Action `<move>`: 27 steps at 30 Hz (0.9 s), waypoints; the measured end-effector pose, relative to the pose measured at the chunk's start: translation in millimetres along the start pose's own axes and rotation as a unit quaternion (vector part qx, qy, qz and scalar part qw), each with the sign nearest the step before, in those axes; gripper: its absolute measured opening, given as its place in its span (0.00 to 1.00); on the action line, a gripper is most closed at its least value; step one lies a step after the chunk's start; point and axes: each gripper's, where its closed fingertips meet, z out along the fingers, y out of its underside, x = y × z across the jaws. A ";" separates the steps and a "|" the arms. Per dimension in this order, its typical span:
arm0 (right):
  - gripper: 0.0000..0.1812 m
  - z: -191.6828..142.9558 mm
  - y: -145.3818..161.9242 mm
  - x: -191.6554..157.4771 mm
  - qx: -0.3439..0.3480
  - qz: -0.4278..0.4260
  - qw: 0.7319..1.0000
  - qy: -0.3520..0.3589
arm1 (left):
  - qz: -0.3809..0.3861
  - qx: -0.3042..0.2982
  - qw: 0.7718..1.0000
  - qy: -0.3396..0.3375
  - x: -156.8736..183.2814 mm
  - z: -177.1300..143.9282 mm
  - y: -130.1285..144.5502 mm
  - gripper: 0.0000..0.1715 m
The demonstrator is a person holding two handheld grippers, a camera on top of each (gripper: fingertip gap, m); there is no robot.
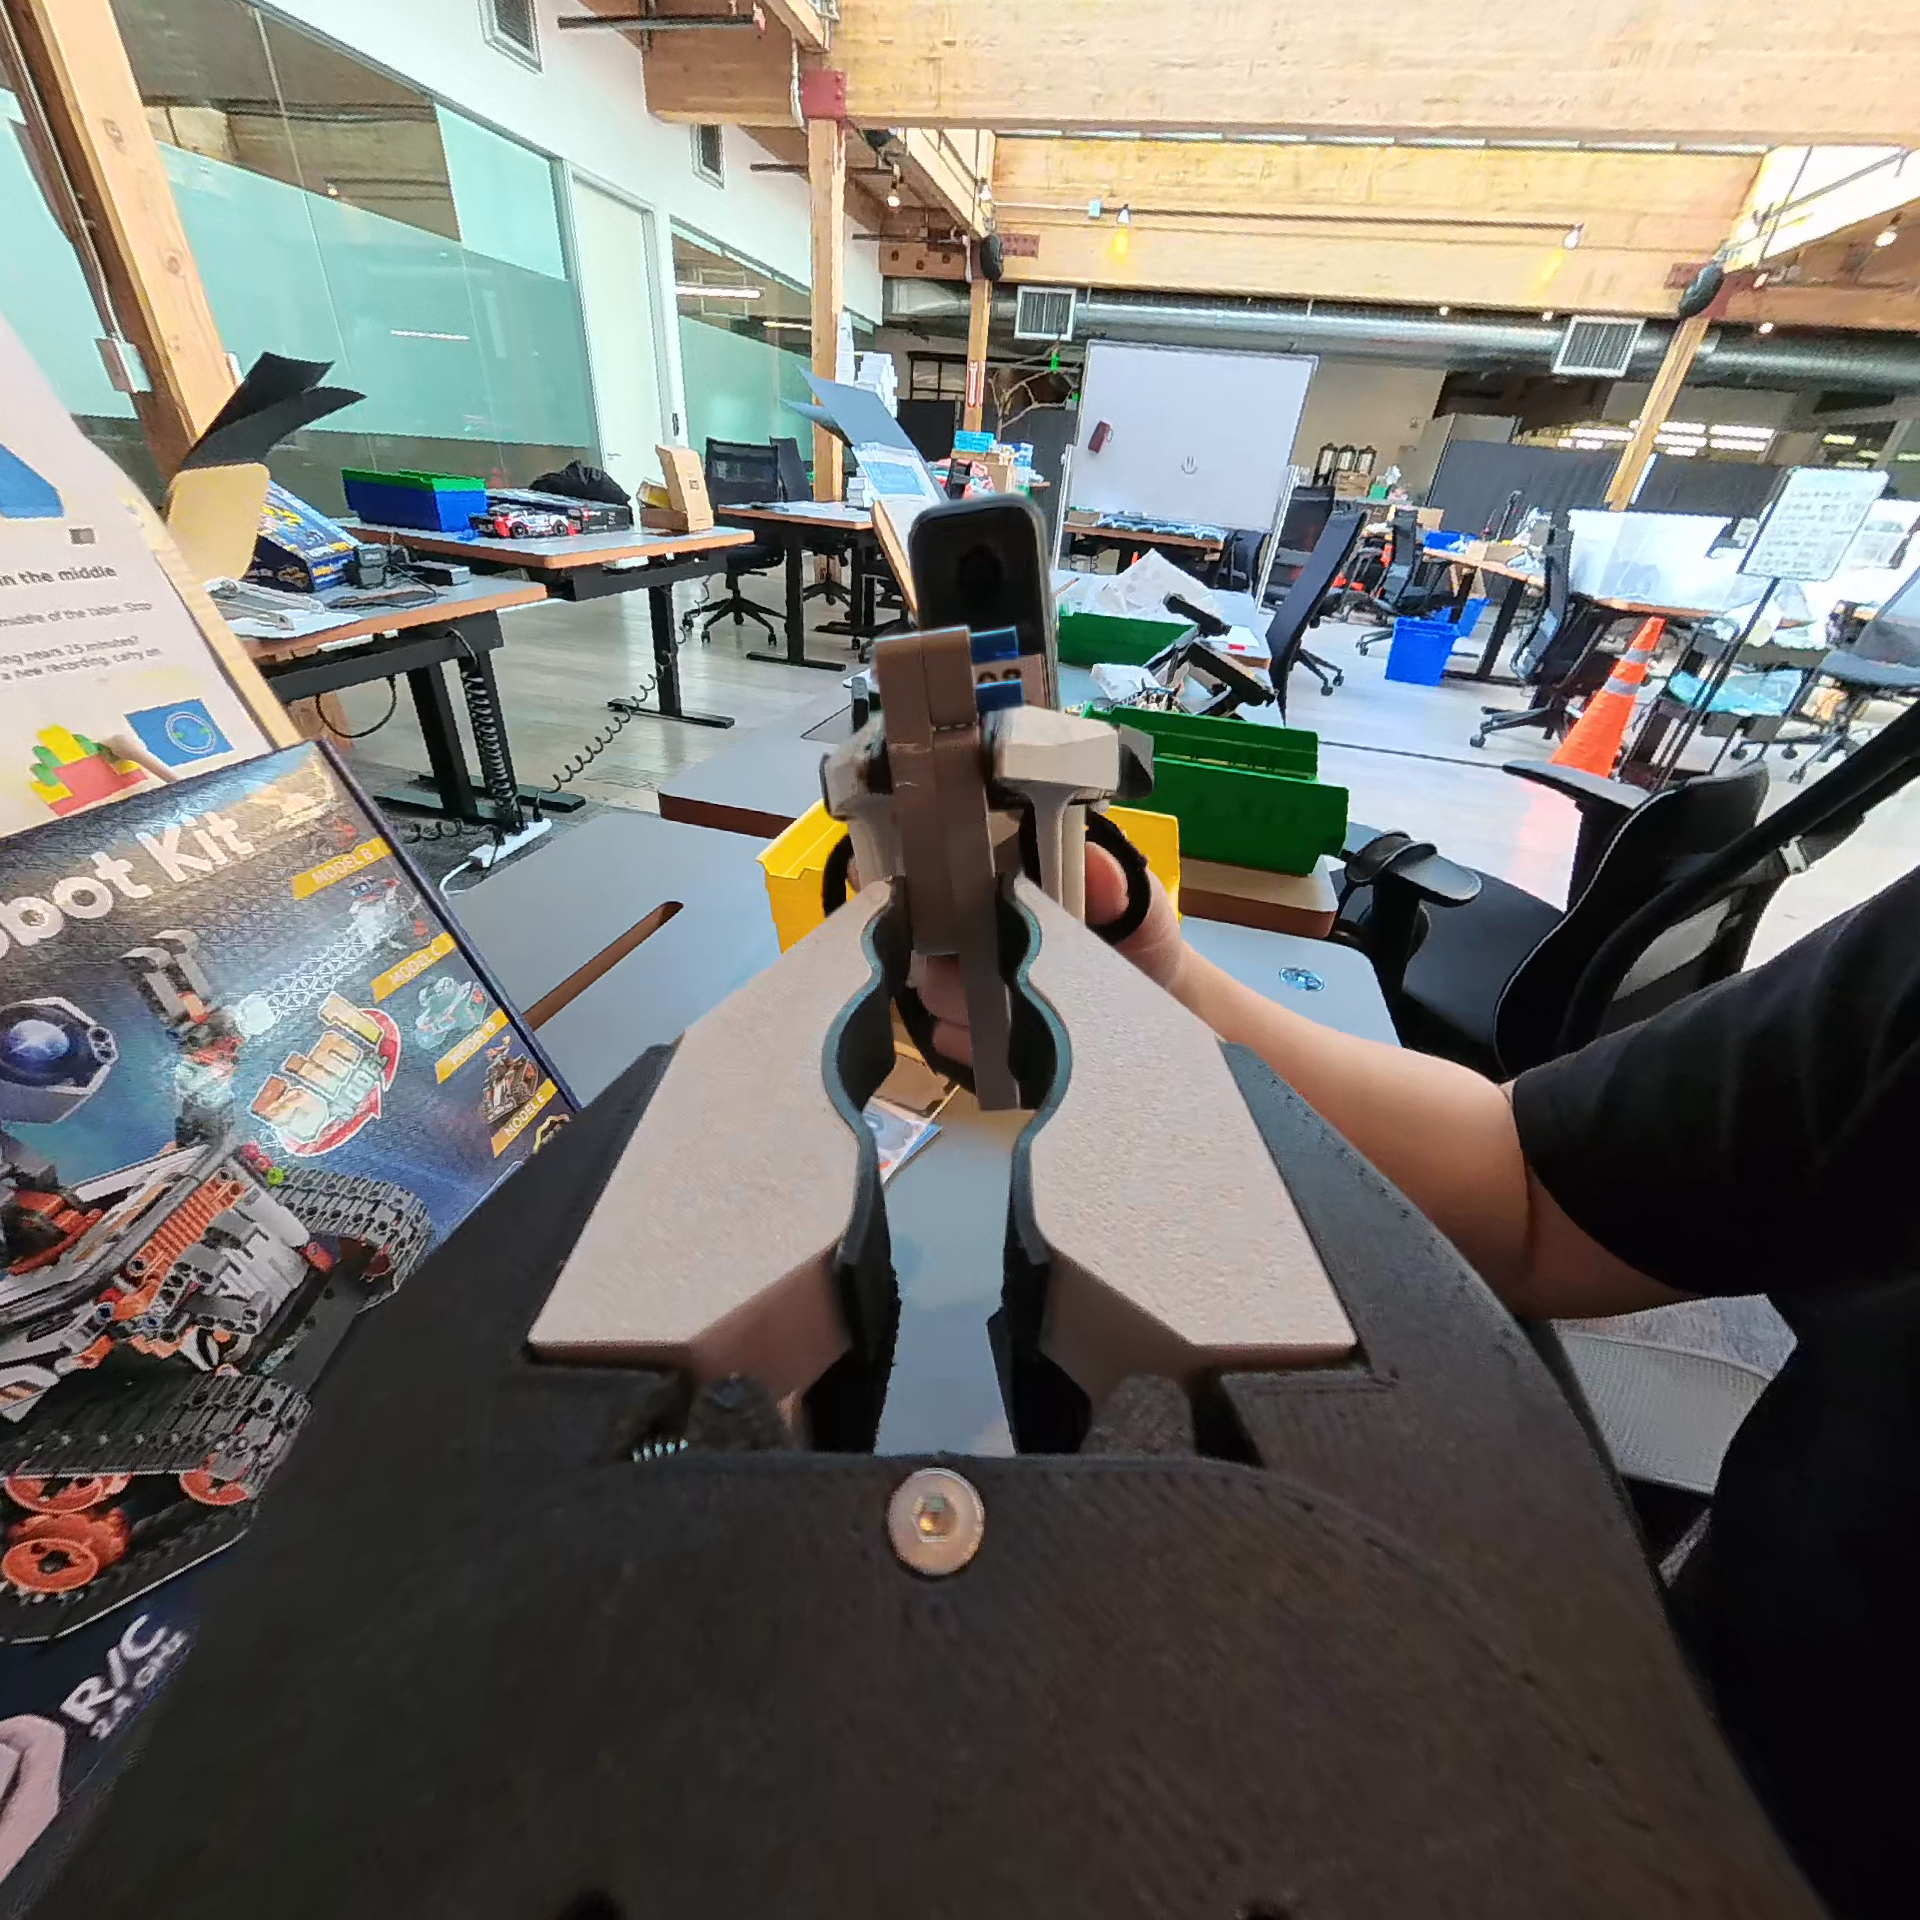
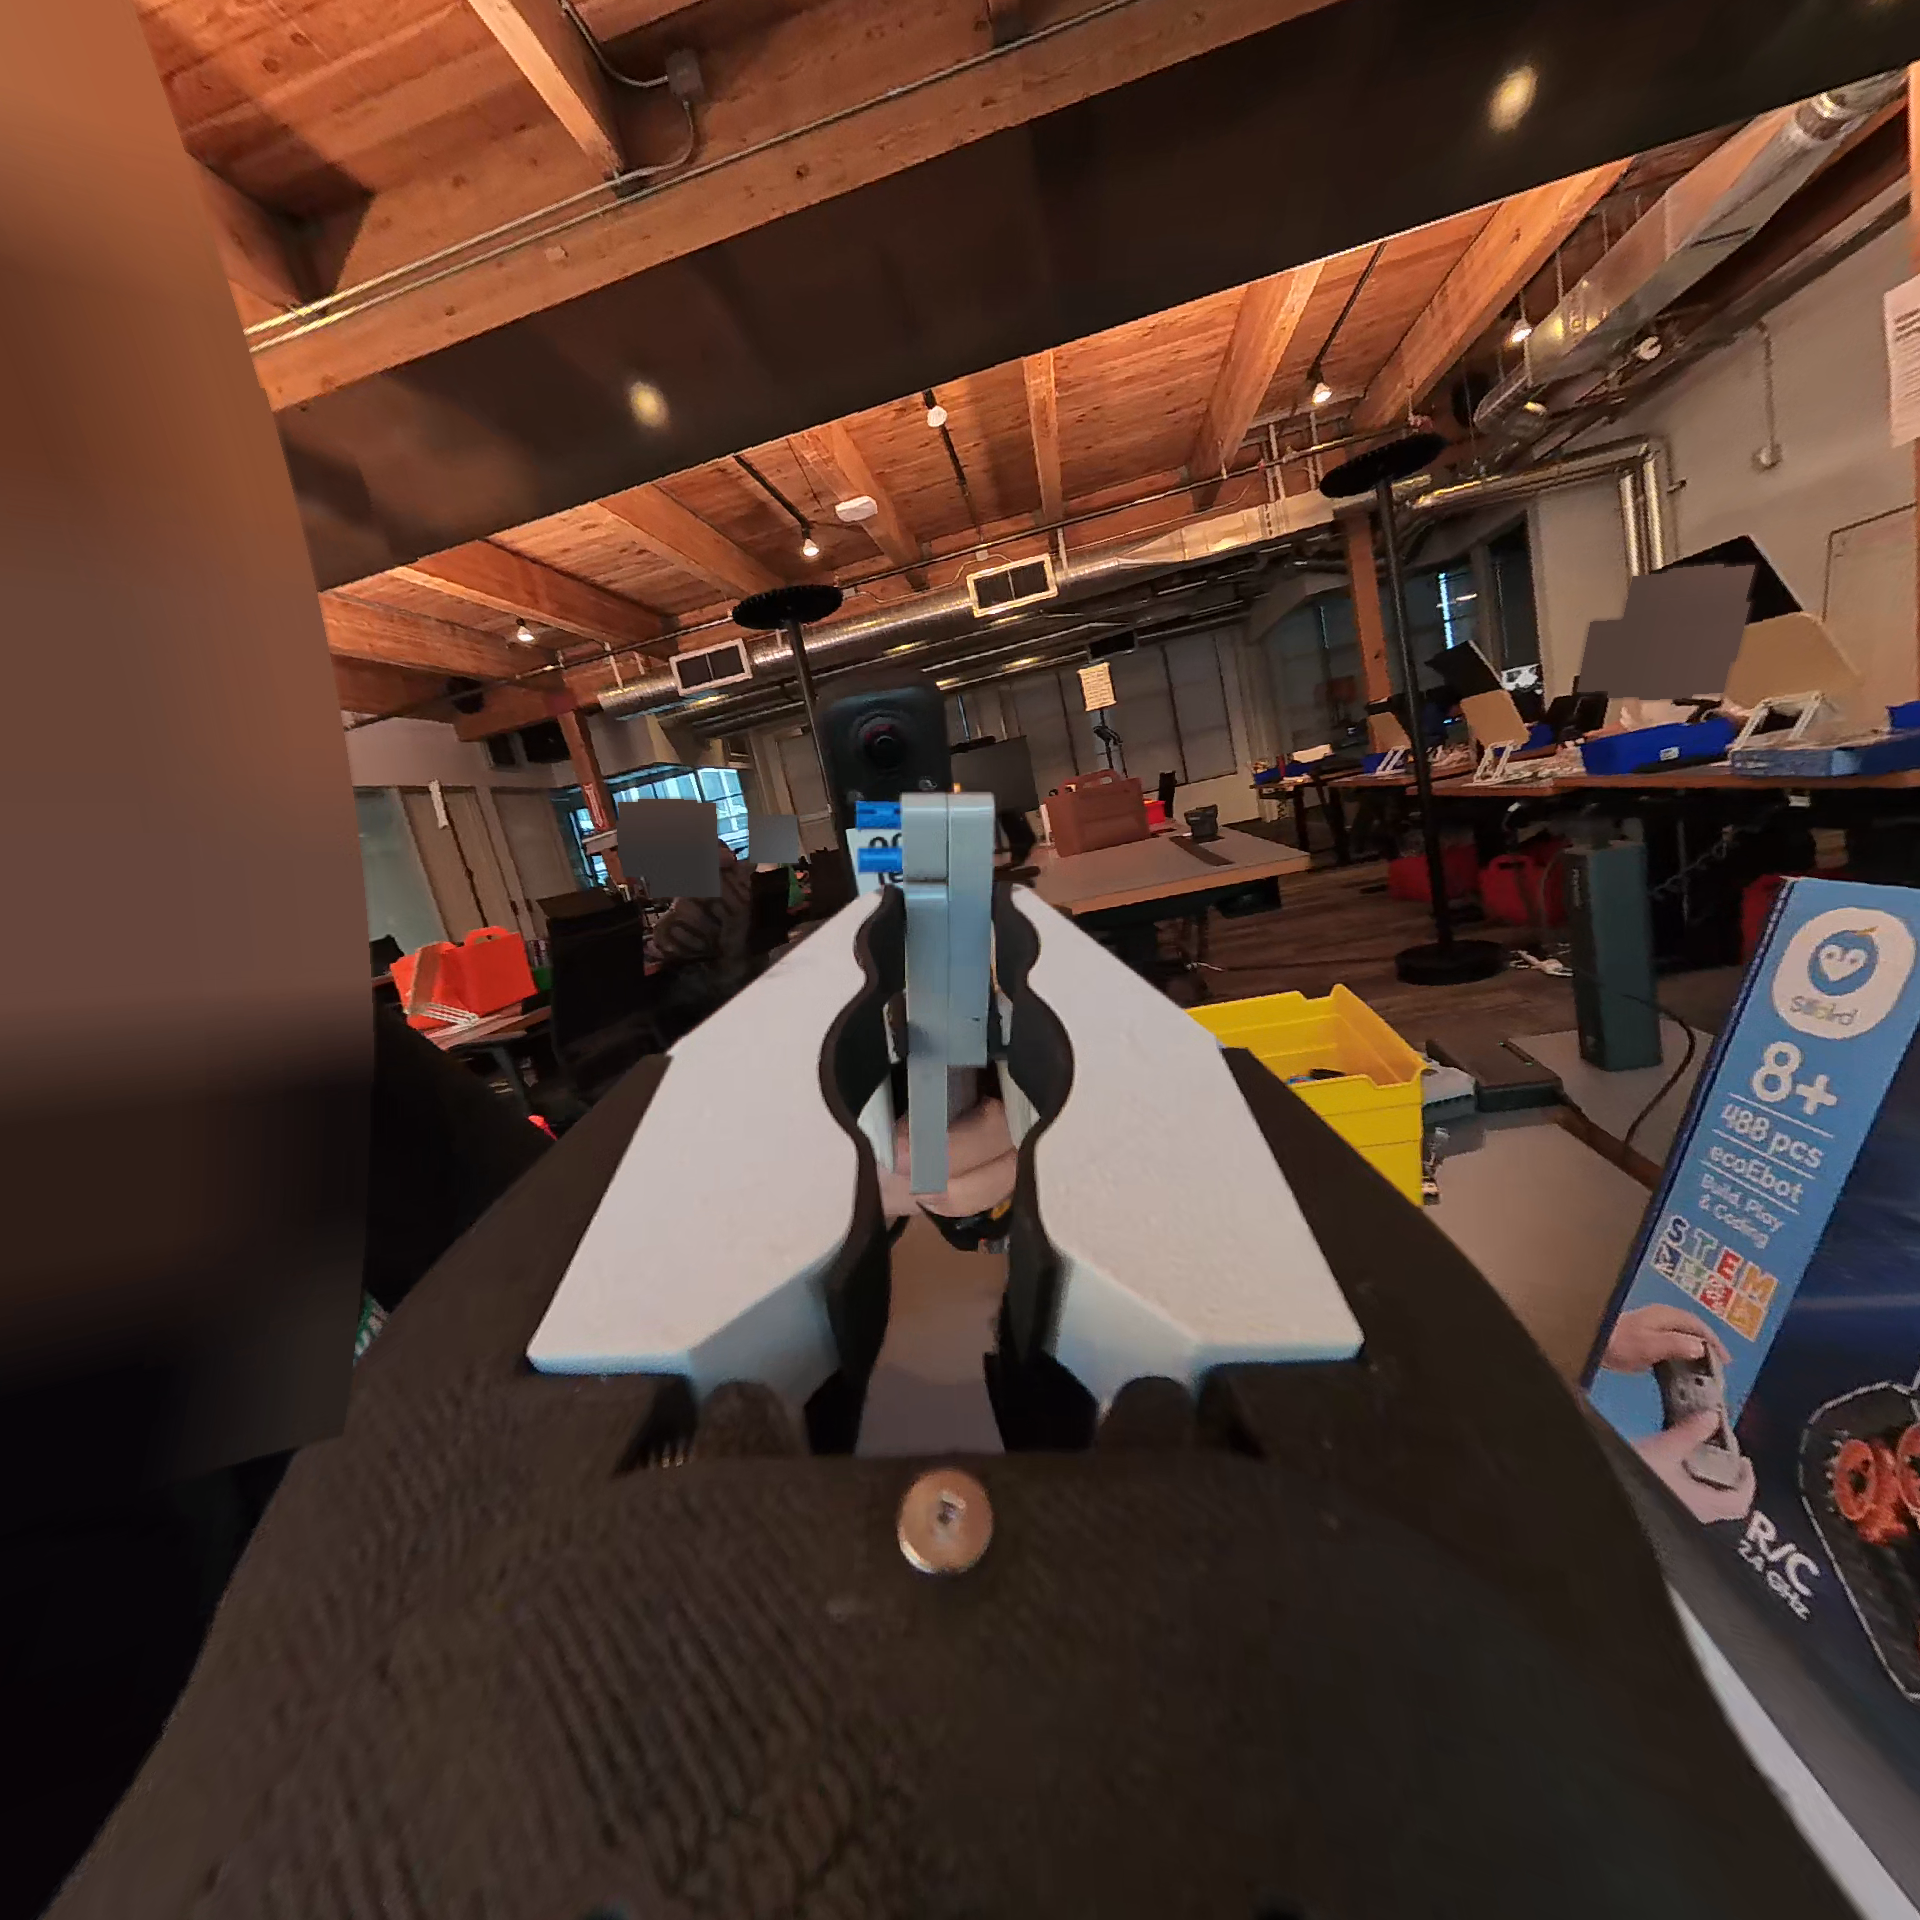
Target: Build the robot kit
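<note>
Grippers nose to nose above the table (image 1: 582,883), fingertips overlapping, both level and on one line. Left gripper (image 1: 951,935): a narrow slot shows between its pads in its own view, yet from opposite its tips look pressed together; cannot tell which. Right gripper (image 2: 940,935): same doubt. Contact between the two also unclear. Nothing is pinched apart from, perhaps, each other's tips. A hand (image 1: 1132,925) holds the right gripper's handle. Toy kit box (image 1: 208,1091) stands at the table's left edge; yellow bin (image 1: 795,883) and green bin (image 1: 1236,800) sit past the far edge.
</note>
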 end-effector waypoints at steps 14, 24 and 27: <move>0.08 0.9 2.5 -1.1 -0.007 -0.004 1.000 0.002 | 0.001 -0.006 1.000 0.006 2.1 1.4 2.2 0.08; 0.09 3.0 0.8 -2.3 0.006 0.015 1.000 -0.012 | -0.014 0.003 1.000 0.012 2.7 -0.2 -0.8 0.08; 0.08 2.9 2.5 0.7 0.003 0.028 1.000 -0.011 | -0.020 0.004 1.000 0.009 0.6 -1.6 -1.4 0.08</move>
